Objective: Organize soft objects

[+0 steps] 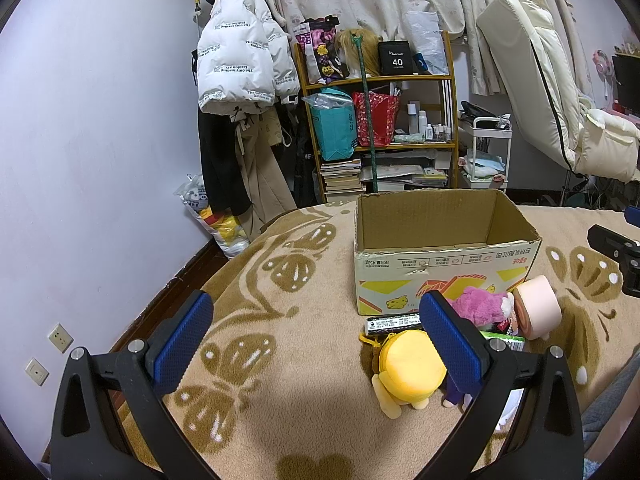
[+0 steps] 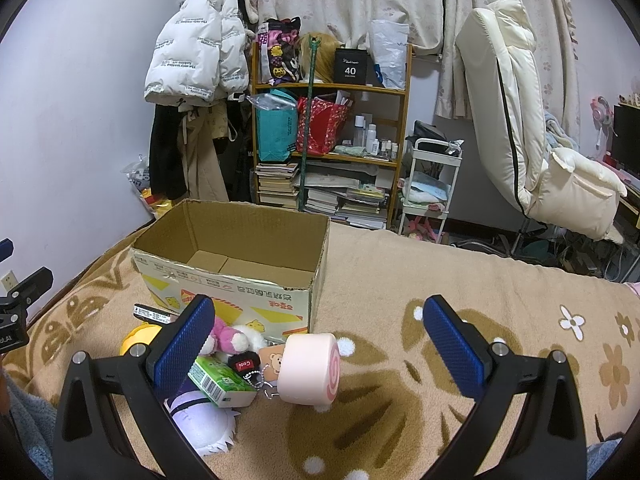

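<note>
An open, empty cardboard box [image 1: 444,256] [image 2: 236,256] stands on the beige blanket. In front of it lies a pile: a yellow plush [image 1: 410,364] [image 2: 140,336], a pink plush [image 1: 482,306] [image 2: 224,336], a pink roll-cake cushion [image 1: 538,308] [image 2: 310,368], a white and purple plush [image 2: 204,420], a green box [image 2: 218,382] and a black flat pack [image 1: 394,324]. My left gripper [image 1: 316,344] is open and empty, left of the pile. My right gripper [image 2: 320,352] is open and empty, above the cushion.
The blanket [image 1: 280,320] with brown butterfly patterns covers the bed. Behind it stand a cluttered wooden shelf [image 1: 380,120], hanging coats [image 1: 240,60], a white trolley [image 1: 486,156] and a cream recliner [image 2: 532,128]. A small black keychain tag [image 2: 245,364] lies among the toys.
</note>
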Demonstrator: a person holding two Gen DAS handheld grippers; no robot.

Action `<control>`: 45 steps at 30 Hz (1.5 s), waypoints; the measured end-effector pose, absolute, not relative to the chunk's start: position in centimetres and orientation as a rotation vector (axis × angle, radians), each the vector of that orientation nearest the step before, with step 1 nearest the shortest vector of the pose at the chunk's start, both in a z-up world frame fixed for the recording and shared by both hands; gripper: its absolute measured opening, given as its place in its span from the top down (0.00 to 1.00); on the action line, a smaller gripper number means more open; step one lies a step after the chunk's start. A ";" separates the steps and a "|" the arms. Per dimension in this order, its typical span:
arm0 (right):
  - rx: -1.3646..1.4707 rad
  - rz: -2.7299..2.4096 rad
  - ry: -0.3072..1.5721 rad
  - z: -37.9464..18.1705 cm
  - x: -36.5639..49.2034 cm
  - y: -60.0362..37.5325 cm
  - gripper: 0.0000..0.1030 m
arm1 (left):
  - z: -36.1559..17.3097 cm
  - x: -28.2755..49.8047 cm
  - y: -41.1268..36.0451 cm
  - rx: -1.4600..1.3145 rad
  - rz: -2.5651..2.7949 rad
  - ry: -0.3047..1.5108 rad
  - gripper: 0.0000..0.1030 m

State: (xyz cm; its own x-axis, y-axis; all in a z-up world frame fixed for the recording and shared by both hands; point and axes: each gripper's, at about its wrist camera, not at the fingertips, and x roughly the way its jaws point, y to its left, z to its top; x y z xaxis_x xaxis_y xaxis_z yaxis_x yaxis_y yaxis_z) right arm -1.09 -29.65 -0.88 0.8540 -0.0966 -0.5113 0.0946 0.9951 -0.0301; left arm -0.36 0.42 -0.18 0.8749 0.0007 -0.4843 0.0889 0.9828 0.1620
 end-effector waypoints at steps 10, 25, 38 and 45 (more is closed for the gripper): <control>-0.002 -0.100 0.537 -0.9 -1.1 -29.7 0.00 | -0.2 -0.4 0.4 0.183 -0.047 0.505 0.01; -0.002 -0.101 0.554 -1.2 -1.1 -29.6 0.00 | -0.8 -0.2 -0.3 0.191 -0.044 0.524 0.01; 0.067 -0.090 0.693 -3.2 1.2 -30.8 0.00 | -2.2 1.8 -1.5 0.229 -0.076 0.622 0.01; 0.100 -0.079 0.732 -3.8 2.2 -31.3 0.00 | -2.8 3.4 -2.6 0.234 -0.075 0.642 0.01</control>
